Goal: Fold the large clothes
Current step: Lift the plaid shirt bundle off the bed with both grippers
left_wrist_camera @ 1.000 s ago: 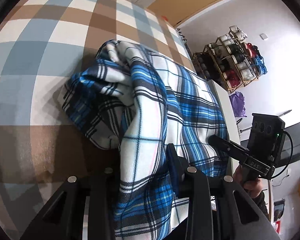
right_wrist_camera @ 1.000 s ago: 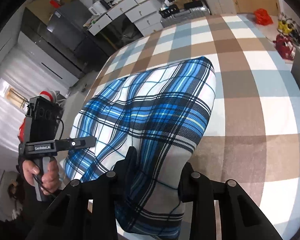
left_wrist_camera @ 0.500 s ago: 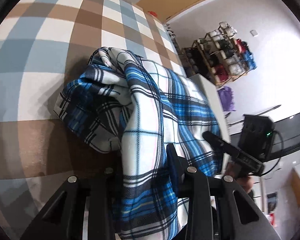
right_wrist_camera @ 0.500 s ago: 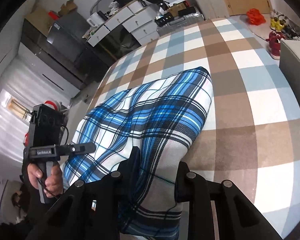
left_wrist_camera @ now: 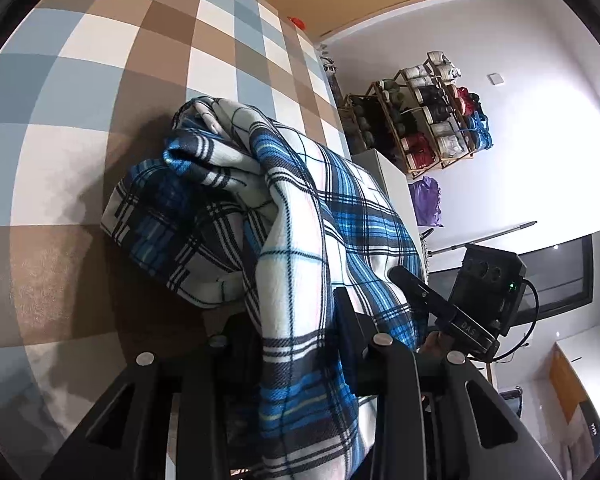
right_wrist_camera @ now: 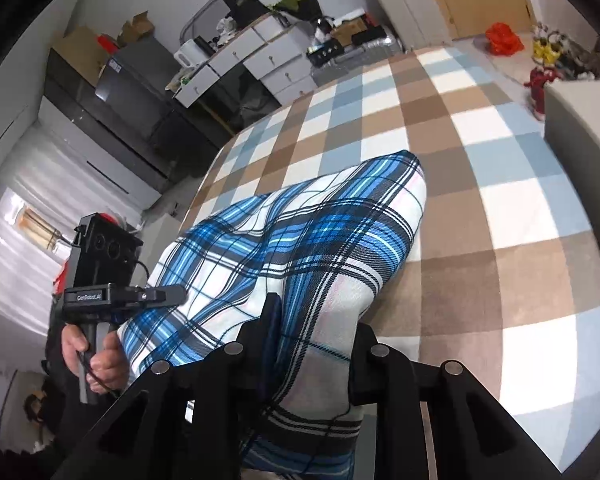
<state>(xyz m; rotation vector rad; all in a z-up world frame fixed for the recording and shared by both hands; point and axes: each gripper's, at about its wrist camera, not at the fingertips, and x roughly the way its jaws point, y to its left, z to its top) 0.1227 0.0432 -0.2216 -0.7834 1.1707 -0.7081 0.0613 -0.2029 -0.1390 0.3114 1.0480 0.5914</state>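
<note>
A blue, white and black plaid garment (left_wrist_camera: 284, 216) lies bunched on the checked bed cover (left_wrist_camera: 100, 80). In the left wrist view my left gripper (left_wrist_camera: 296, 320) is shut on a thick fold of it, and the cloth hangs over the jaws. From the right wrist camera the same garment (right_wrist_camera: 300, 248) stretches smooth from the bed up to my right gripper (right_wrist_camera: 312, 332), which is shut on its near edge. Each view shows the other gripper: the right one (left_wrist_camera: 404, 280) pinching the cloth's far side, the left one (right_wrist_camera: 172, 294) in a hand at the left.
A white cabinet (left_wrist_camera: 392, 172) stands against the bed's right side, with a shoe rack (left_wrist_camera: 420, 116) behind it. White drawers and dark furniture (right_wrist_camera: 252, 60) line the far wall. Red and yellow items (right_wrist_camera: 504, 36) sit on the floor near a door.
Both grippers have lifted the garment's near edge a little. The right jaws have narrowed onto the cloth. The left view has tilted, showing more wall and rack.
</note>
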